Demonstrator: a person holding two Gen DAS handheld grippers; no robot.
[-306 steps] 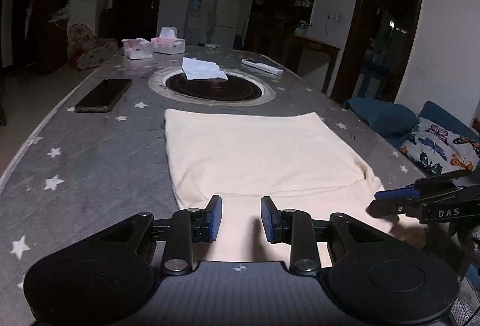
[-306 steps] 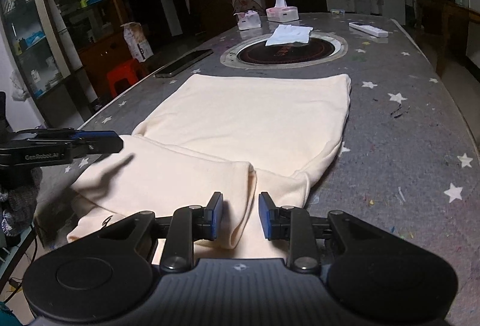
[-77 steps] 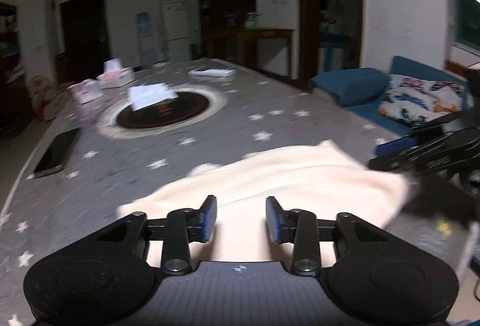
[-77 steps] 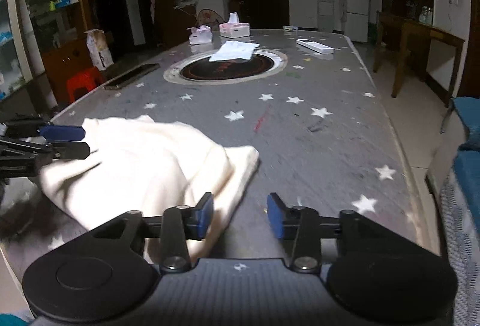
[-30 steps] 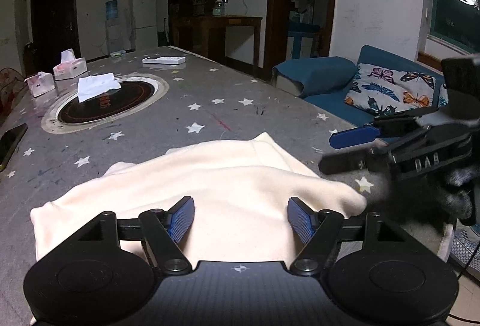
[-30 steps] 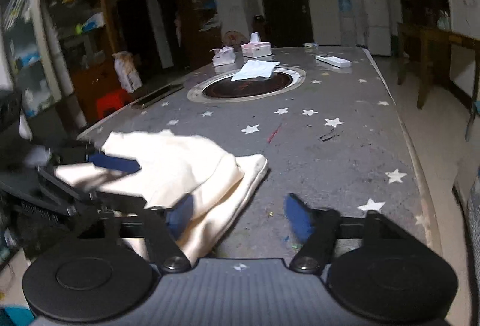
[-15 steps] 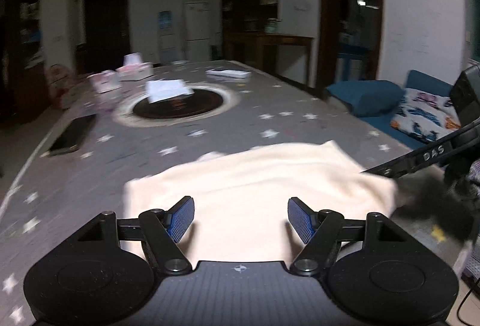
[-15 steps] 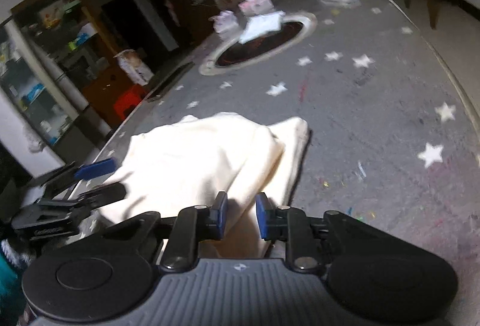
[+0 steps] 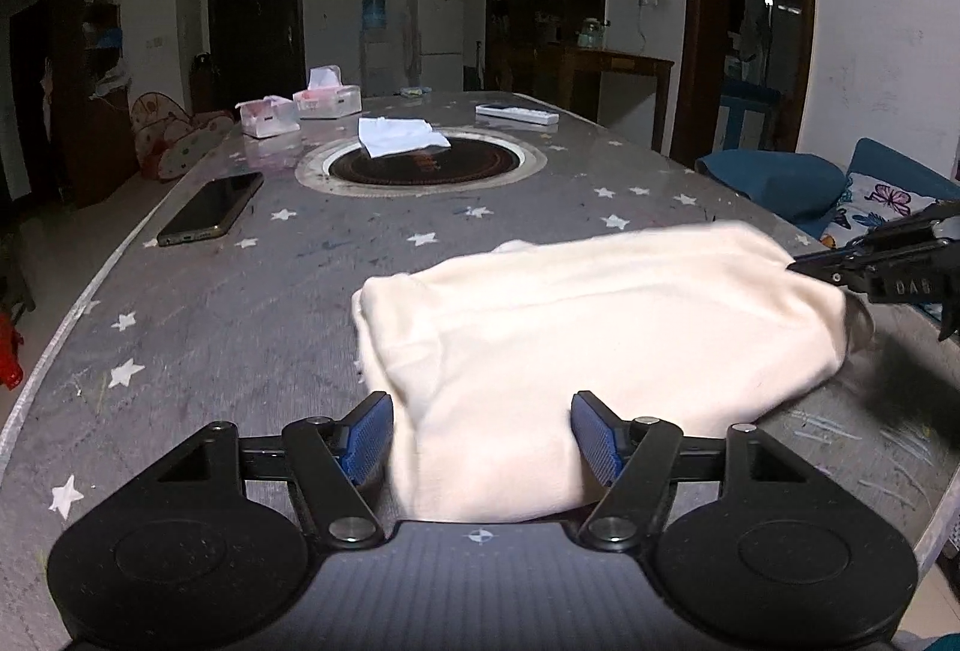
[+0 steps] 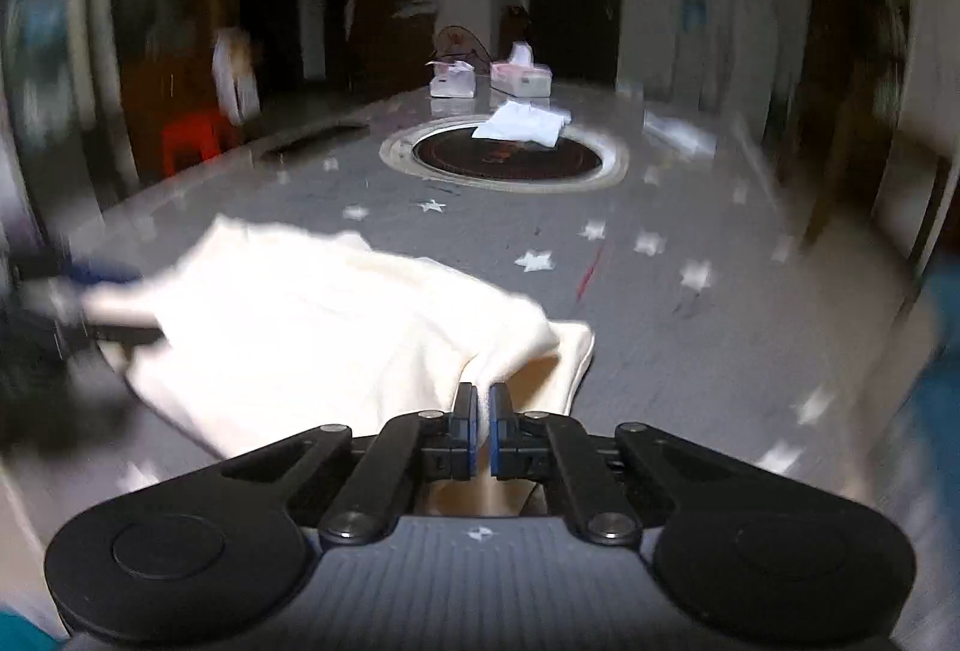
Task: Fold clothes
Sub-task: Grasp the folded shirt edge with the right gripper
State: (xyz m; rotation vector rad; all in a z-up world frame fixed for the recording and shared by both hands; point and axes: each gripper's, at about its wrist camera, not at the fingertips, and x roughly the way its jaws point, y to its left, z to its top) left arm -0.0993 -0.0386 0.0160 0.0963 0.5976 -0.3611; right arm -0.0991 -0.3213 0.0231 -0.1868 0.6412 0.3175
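Note:
A cream garment [image 9: 600, 327] lies folded in a thick bundle on the grey star-patterned table [image 9: 252, 303], near its front edge. My left gripper [image 9: 483, 438] is open, its blue pads on either side of the bundle's near end. My right gripper [image 10: 480, 420] is shut on a fold of the garment [image 10: 336, 327] at its right corner; this view is blurred. The right gripper also shows in the left wrist view [image 9: 840, 270] at the bundle's right end.
A round hotpot inset [image 9: 420, 165] with a white cloth [image 9: 399, 135] on it sits mid-table. A phone [image 9: 210, 204] lies at the left edge. Tissue boxes [image 9: 327, 99] and a remote [image 9: 516, 113] are at the far end. A blue sofa [image 9: 840, 189] stands right of the table.
My right gripper has closed on the garment's corner fold and swung sideways. My left gripper stays open, and the bundle now lies further right in its view.

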